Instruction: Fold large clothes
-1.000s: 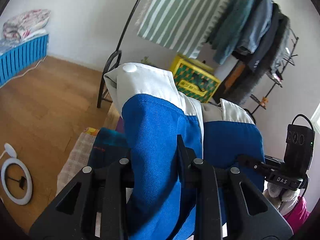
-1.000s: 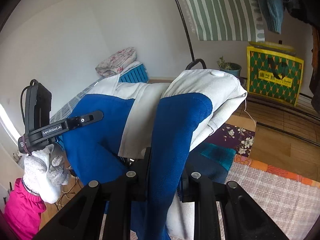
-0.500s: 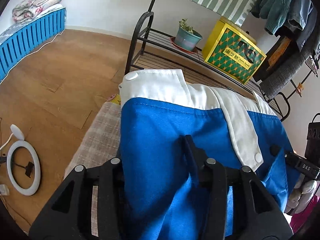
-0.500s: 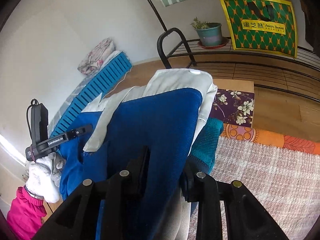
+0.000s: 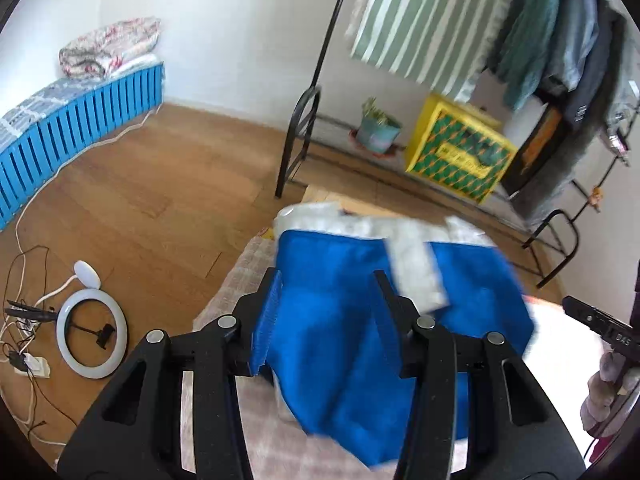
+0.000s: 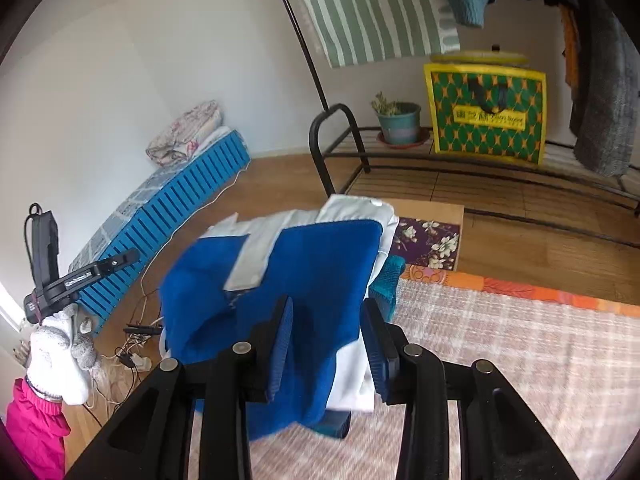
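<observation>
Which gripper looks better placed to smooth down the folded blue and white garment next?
Probably the right gripper: it sits over the garment, where white cloth bunches between its open fingers. Both have just been opening.

Blue-white garment (image 5: 344,320); green-white striped cloth (image 5: 420,28); yellow-green bag (image 6: 486,114)
</observation>
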The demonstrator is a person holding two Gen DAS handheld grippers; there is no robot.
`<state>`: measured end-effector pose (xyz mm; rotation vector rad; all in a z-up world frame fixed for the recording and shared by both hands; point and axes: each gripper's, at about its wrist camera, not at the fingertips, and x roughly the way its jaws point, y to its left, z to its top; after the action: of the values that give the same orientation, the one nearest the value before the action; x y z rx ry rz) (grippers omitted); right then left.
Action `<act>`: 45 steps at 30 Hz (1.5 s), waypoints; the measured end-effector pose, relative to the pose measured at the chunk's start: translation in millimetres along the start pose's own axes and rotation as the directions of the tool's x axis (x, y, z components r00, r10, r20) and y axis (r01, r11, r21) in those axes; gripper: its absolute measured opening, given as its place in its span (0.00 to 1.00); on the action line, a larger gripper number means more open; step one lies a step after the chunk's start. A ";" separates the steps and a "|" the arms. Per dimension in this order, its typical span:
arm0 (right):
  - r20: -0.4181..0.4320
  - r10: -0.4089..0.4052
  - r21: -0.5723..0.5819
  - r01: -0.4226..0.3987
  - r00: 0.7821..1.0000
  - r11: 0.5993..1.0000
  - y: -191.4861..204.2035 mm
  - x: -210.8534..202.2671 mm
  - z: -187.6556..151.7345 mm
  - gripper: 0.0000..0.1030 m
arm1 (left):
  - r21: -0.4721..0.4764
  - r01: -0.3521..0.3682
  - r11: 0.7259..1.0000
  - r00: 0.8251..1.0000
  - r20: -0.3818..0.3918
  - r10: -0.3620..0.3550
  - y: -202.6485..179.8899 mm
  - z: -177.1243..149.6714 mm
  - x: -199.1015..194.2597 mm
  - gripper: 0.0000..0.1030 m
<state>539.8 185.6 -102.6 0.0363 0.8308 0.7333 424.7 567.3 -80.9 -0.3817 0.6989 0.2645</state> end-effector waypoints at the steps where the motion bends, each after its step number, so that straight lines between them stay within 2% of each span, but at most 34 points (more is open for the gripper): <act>1: 0.012 -0.017 -0.014 0.017 1.000 1.000 5.6 -16.4 -0.7 0.36 | 0.008 0.009 1.000 1.000 0.014 -0.009 -6.0 -0.9 -18.5 0.47; 6: 0.087 -0.084 -0.104 0.093 0.993 0.990 42.0 -99.9 -10.4 0.36 | 0.098 0.024 0.995 0.995 0.095 -0.033 -49.6 -14.1 -115.7 0.47; 12: 0.170 -0.136 -0.149 0.162 0.976 0.975 76.4 -195.9 -37.9 0.36 | 0.127 0.077 0.989 0.982 0.163 -0.098 -91.7 -46.6 -225.0 0.47; 14: 0.201 -0.153 -0.168 0.188 0.968 0.968 87.2 -226.0 -49.5 0.36 | 0.153 0.073 0.985 0.978 0.181 -0.101 -107.2 -59.3 -258.1 0.47; 17: 0.242 -0.150 -0.191 0.199 0.959 0.961 102.4 -266.1 -66.9 0.41 | 0.181 0.064 0.981 0.972 0.213 -0.103 -124.1 -79.8 -306.1 0.47; 23: 0.303 -0.127 -0.219 0.198 0.944 0.955 124.5 -329.5 -100.9 0.41 | 0.185 0.066 0.980 0.962 0.248 -0.112 -143.5 -115.5 -381.8 0.47; 31: 0.367 -0.095 -0.221 0.186 0.925 0.957 130.6 -401.9 -135.3 0.41 | 0.229 0.043 0.972 0.955 0.275 -0.107 -177.9 -161.0 -448.8 0.47; 37: 0.396 -0.120 -0.216 0.220 0.910 0.951 119.5 -431.4 -158.4 0.41 | 0.258 0.033 0.965 0.952 0.285 -0.109 -199.4 -182.6 -464.7 0.48; 39: 0.393 -0.134 -0.205 0.229 0.910 0.952 112.9 -432.2 -164.3 0.41 | 0.252 0.040 0.967 0.954 0.279 -0.112 -203.6 -188.5 -463.2 0.61; 42: 0.386 -0.155 -0.191 0.243 0.909 0.951 103.0 -431.3 -175.4 0.42 | 0.244 0.041 0.969 0.953 0.282 -0.111 -208.8 -196.7 -455.3 0.66; 43: 0.383 -0.166 -0.189 0.253 0.908 0.949 99.7 -429.0 -179.1 0.47 | 0.247 0.032 0.968 0.953 0.284 -0.104 -211.0 -199.3 -450.6 0.67; 44: 0.382 -0.178 -0.187 0.264 0.907 0.946 96.6 -426.7 -182.7 0.59 | 0.251 0.023 0.968 0.953 0.288 -0.097 -213.2 -202.3 -446.3 0.72; 45: 0.387 -0.187 -0.185 0.275 0.903 0.943 94.7 -426.2 -187.5 0.64 | 0.253 0.019 0.967 0.952 0.291 -0.095 -214.3 -204.1 -440.8 0.77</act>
<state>166.7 -46.8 77.9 -0.1361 0.3783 0.5697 60.4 240.0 124.0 -0.1180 0.4119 0.1719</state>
